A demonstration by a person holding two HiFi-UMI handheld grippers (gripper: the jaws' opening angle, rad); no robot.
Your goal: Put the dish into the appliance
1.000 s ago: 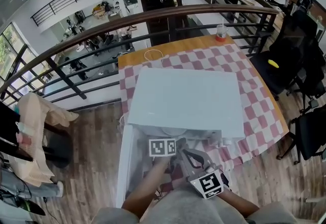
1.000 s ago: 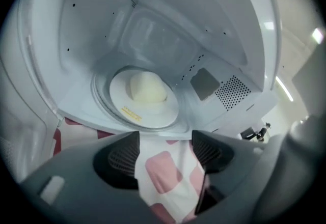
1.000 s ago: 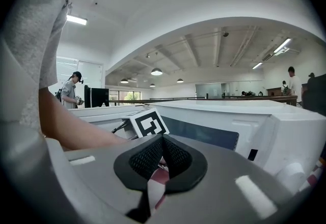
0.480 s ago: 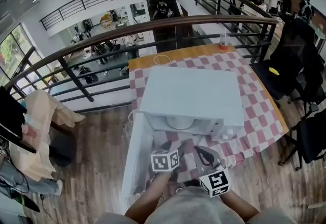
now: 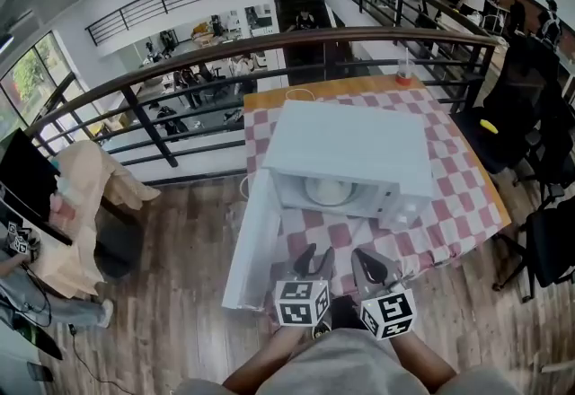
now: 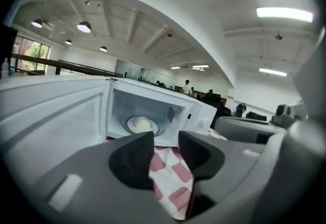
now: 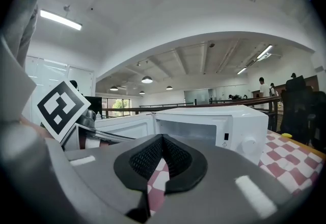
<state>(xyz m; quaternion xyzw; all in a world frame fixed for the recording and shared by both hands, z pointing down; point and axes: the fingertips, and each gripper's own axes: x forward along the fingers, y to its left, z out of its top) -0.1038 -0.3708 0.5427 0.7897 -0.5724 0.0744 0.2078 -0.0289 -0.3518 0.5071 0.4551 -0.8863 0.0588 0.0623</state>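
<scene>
A white microwave (image 5: 350, 146) stands on the red-and-white checked tablecloth (image 5: 449, 196), its door (image 5: 254, 236) swung wide to the left. The pale round dish (image 5: 328, 190) lies on the turntable inside; the left gripper view shows the dish (image 6: 140, 124) deep in the cavity. My left gripper (image 5: 314, 260) is held back from the opening, near the table's front edge. Its jaws are closing with nothing between them, only cloth showing through the gap at the left gripper (image 6: 165, 141). Beside it, my right gripper (image 5: 367, 264) is shut and holds nothing, the right gripper (image 7: 163, 139) facing the microwave (image 7: 214, 121).
A cup with an orange base (image 5: 404, 74) stands at the table's far edge and a white cable (image 5: 299, 95) lies behind the microwave. A metal railing (image 5: 269, 48) runs beyond the table. Black chairs (image 5: 517, 128) stand to the right, wooden floor (image 5: 180, 250) to the left.
Both grippers have drawn back from the microwave's mouth towards the person. The dish now shows inside on the turntable. The left jaws have narrowed.
</scene>
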